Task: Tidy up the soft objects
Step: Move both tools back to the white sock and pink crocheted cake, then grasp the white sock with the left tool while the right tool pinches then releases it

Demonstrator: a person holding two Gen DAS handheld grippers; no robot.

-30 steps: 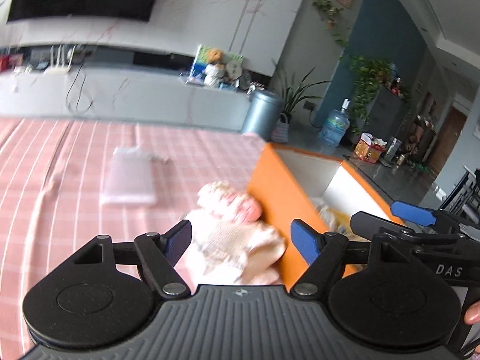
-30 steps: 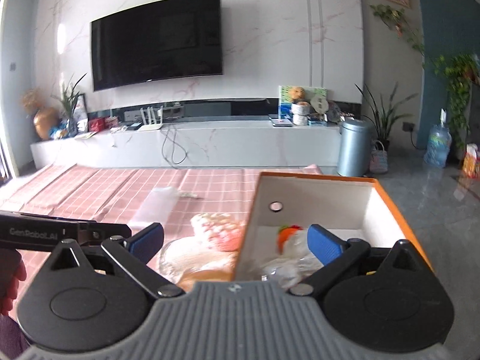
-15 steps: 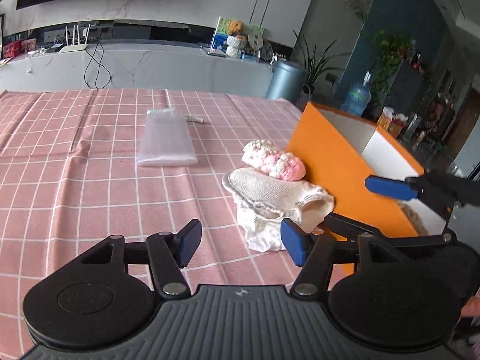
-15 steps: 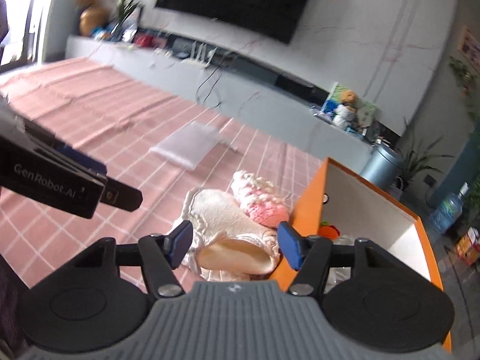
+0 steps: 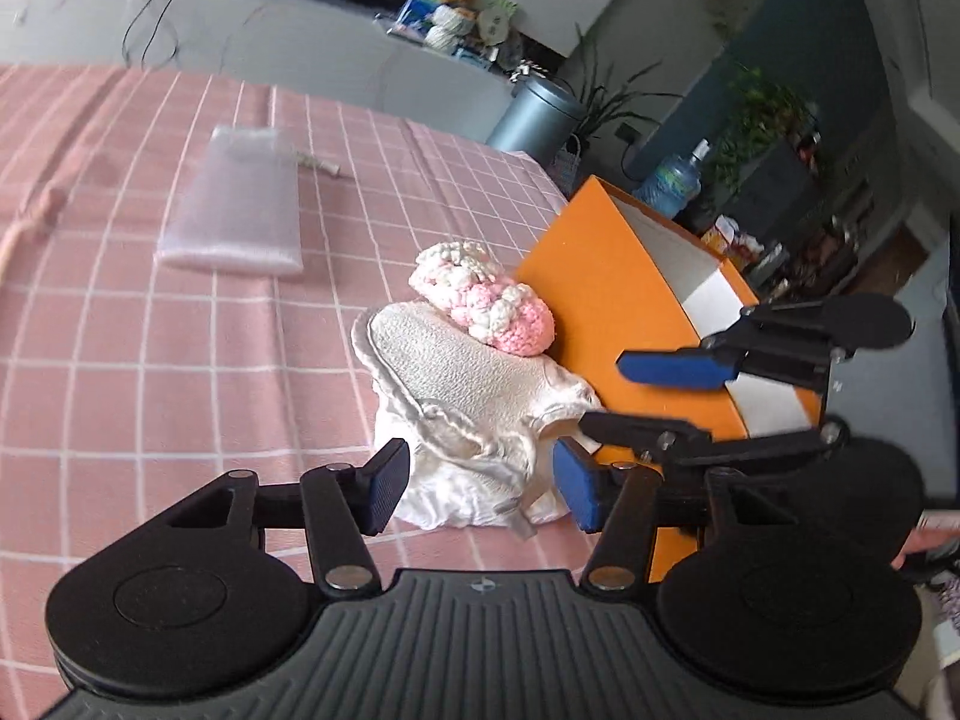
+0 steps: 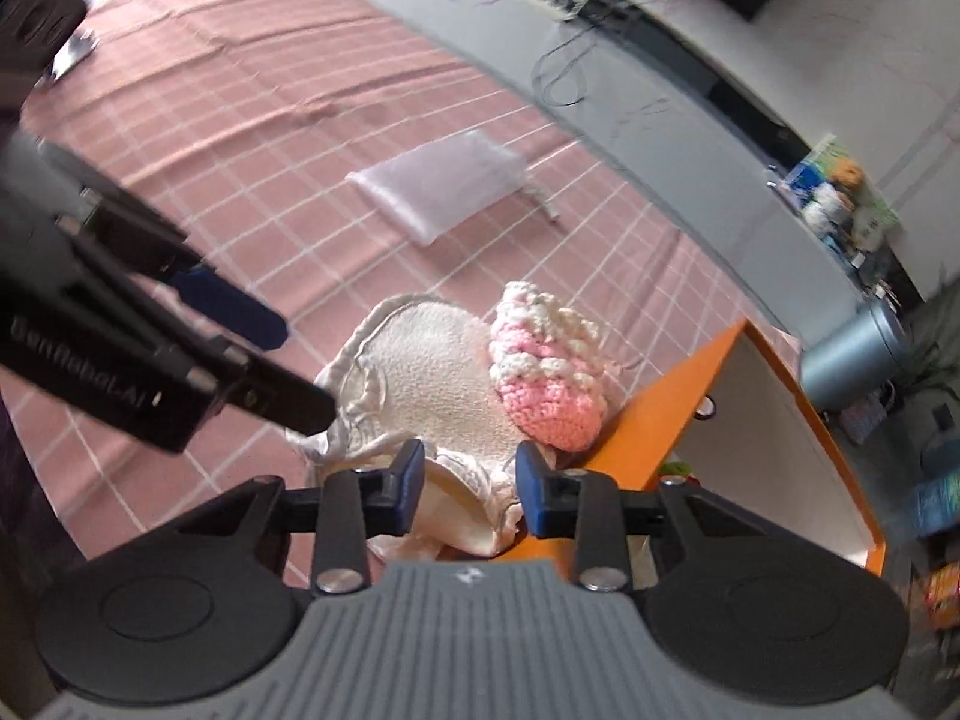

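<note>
- From my left wrist view, my left claw stands open, its blue pads on either side of the near end of the cream cloth, with gaps showing, holding nothing.
- That view also shows my right claw from the side, reaching in from the right over the orange wall; its two blue-tipped fingers are apart.
- From the right wrist view, my right claw is partly open, the pads flanking the cloth's folded near end; I cannot tell whether they touch it.
- Only this view shows my left claw's black body at the left, its fingers pointing toward the cloth's edge.
- The cloth is nubbly, towel-like, with a stitched, gathered hem, crumpled in a heap on the desk, which has a pink covering with a grid of white lines.
- The knitted ball is chunky yarn, white at one end and pink at the other, resting on the cloth's far side, close beside the box.
- The box has smooth orange outer walls and a white inside; the right view looks into the box and catches a bit of green and red there, which the left view hides.
- A flat, translucent plastic bag lies well apart, farther back on the desk.
</note>
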